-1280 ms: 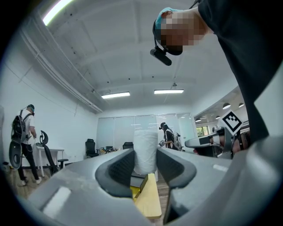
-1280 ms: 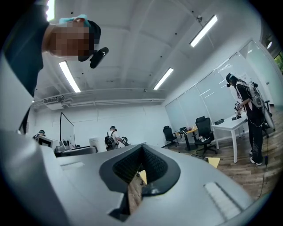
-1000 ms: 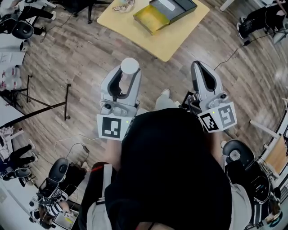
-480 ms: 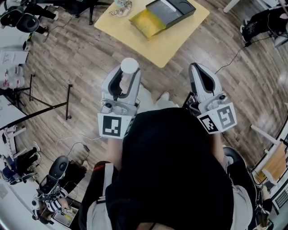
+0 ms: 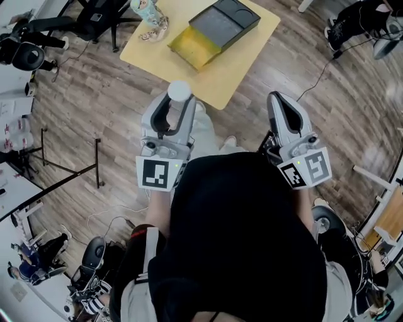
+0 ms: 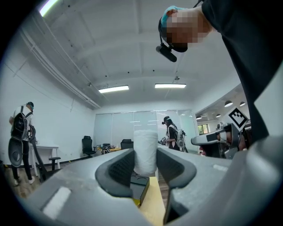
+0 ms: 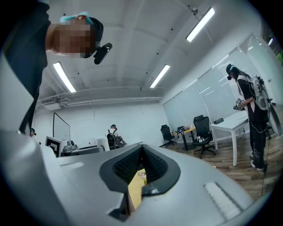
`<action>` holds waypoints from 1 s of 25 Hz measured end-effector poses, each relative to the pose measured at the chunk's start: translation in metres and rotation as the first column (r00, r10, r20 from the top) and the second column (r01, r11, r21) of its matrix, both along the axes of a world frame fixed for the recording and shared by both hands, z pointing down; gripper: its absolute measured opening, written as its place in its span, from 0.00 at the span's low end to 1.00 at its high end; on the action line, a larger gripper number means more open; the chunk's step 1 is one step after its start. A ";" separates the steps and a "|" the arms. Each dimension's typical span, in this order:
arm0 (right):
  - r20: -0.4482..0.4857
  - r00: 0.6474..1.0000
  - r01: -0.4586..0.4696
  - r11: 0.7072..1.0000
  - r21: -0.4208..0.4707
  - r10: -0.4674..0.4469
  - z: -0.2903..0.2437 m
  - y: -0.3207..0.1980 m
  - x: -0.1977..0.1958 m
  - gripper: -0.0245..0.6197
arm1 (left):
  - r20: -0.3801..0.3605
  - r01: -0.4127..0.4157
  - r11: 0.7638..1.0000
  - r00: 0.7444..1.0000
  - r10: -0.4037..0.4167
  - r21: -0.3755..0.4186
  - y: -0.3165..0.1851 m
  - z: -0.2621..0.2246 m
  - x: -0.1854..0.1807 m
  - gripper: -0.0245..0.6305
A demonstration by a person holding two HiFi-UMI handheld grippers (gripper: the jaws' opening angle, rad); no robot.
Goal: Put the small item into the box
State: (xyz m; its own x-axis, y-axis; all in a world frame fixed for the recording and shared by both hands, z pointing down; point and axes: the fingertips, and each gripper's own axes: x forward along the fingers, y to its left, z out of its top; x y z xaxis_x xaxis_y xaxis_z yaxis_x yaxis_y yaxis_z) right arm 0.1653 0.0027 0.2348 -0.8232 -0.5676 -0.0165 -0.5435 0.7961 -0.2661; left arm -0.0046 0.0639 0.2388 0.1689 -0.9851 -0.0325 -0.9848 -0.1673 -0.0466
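My left gripper (image 5: 179, 99) is shut on a white upright cylinder (image 5: 179, 90), which shows between the dark pads (image 6: 121, 165) as a white roll (image 6: 145, 148) in the left gripper view. Ahead of it stands a pale yellow table (image 5: 236, 60) carrying an open box with a yellow half (image 5: 192, 44) and a black half (image 5: 223, 19). The box's black corner (image 6: 139, 185) shows just beyond the jaws. My right gripper (image 5: 280, 99) is held level beside the left one, shut with nothing in it. Its jaws meet at the tip (image 7: 141, 148).
A colourful small object (image 5: 150, 16) lies on the table's far left corner. On the wood floor are a black office chair (image 5: 101, 12), a black bar stand (image 5: 69, 157) and cables. Other people (image 6: 22, 132) stand about the room. White desks and chairs (image 7: 201, 130) stand at the right.
Both grippers have moved forward towards the table, which now lies closer below the left gripper's tip. The cylinder stays gripped and the right jaws stay shut.
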 end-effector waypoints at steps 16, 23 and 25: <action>-0.032 0.989 -0.146 0.989 -0.020 0.145 -0.002 -0.090 -0.082 0.04 | -0.034 -0.142 0.989 0.990 0.140 -0.051 -0.119 0.013 -0.089 0.29; -0.052 0.977 -0.211 0.977 -0.027 0.209 0.001 -0.109 -0.111 0.04 | -0.038 -0.220 0.974 0.975 0.218 -0.062 -0.151 0.023 -0.116 0.29; -0.057 0.971 -0.232 0.972 -0.028 0.231 0.002 -0.114 -0.121 0.04 | -0.042 -0.247 0.966 0.969 0.244 -0.076 -0.158 0.030 -0.123 0.29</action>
